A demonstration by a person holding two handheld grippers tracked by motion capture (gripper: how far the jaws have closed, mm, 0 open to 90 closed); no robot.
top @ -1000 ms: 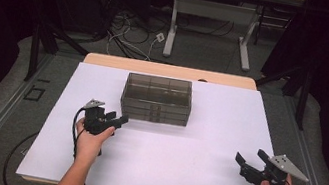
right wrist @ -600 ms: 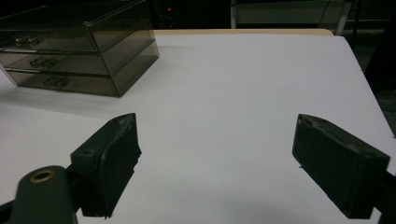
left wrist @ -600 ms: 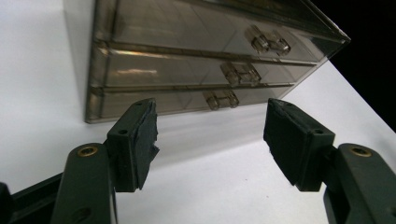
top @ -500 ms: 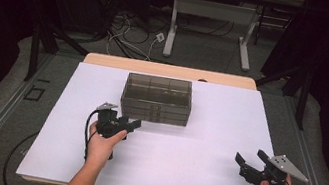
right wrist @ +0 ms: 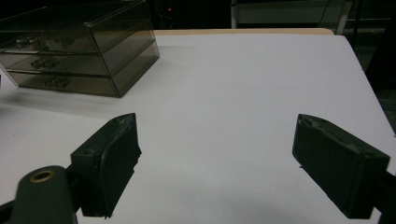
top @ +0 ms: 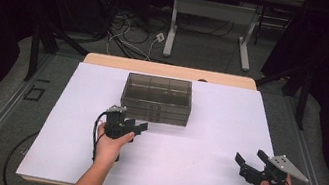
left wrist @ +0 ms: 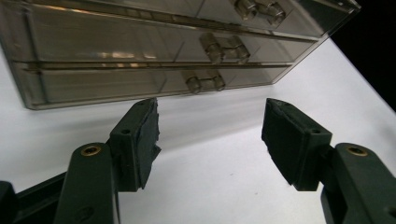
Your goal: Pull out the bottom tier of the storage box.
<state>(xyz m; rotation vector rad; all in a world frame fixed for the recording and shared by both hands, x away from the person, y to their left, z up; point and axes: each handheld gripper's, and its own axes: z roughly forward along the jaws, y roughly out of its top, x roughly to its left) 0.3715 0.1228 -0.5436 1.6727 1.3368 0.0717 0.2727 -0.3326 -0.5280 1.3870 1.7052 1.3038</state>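
Note:
A smoky see-through drawer box (top: 156, 99) with three stacked drawers stands on the white table (top: 189, 173), towards the back middle. My left gripper (top: 139, 128) is open and empty, close in front of the box's lower left front. In the left gripper view its jaws (left wrist: 212, 112) stand wide apart, facing the drawer box (left wrist: 116, 56) and the bottom drawer's handle (left wrist: 205, 83). My right gripper (top: 248, 160) is open near the front right corner of the table. Its jaws (right wrist: 217, 123) are wide above bare white surface, with the drawer box (right wrist: 79, 51) far off to the left.
A wooden table edge (top: 171, 71) shows behind the white sheet. Beyond it on the floor are a desk's legs (top: 173, 28) and loose cables (top: 121, 34). Dark curtains close in both sides. Bare white surface lies between the two grippers.
My left hand has carried its gripper to the right along the table, closer to the front of the drawer box. The right gripper has stayed where it was.

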